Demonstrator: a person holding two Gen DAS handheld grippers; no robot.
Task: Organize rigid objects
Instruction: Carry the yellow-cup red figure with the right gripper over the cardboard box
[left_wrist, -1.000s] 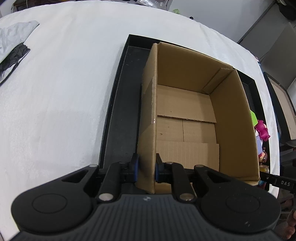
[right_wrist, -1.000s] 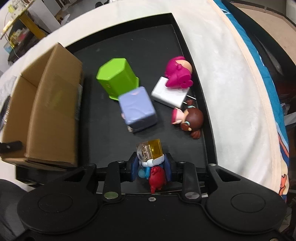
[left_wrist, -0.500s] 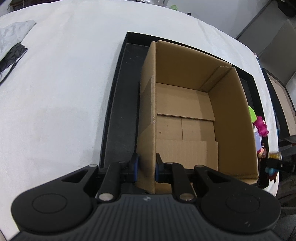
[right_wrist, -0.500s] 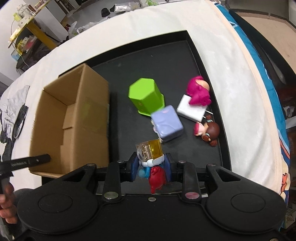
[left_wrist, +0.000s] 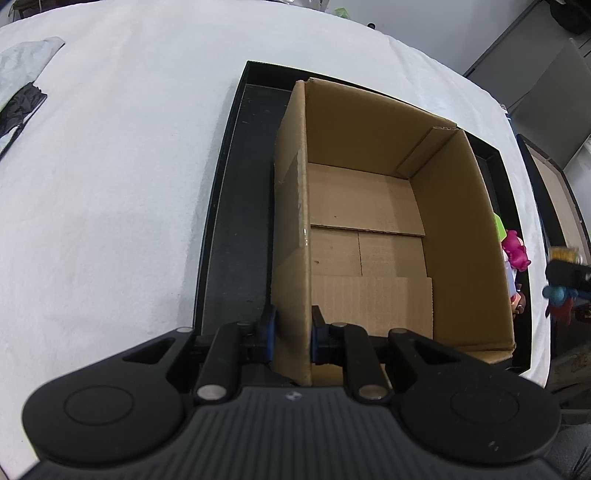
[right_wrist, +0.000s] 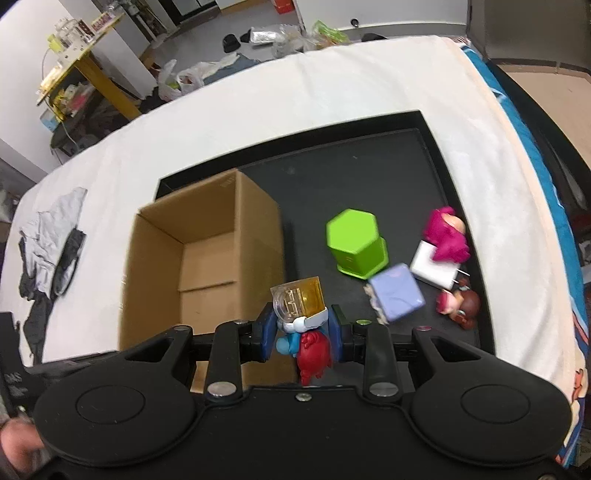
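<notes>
Left gripper (left_wrist: 290, 328) clamps the cardboard box (left_wrist: 369, 206) wall at 6 o'clock. Right gripper (right_wrist: 301, 328) holds 1 toy figure (right_wrist: 301, 306); the green block (right_wrist: 356, 242) sits at 2 o'clock on the tray (right_wrist: 424, 177).

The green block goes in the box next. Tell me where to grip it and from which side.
Come from above and close the fingers on two opposite flat sides of the green block. It stands upright with its six-sided top showing. Avoid the lower right side, where the purple cube sits close.

Cardboard box (right_wrist: 207, 266) in tray (right_wrist: 424, 155), left of toys (right_wrist: 395, 269).
</notes>
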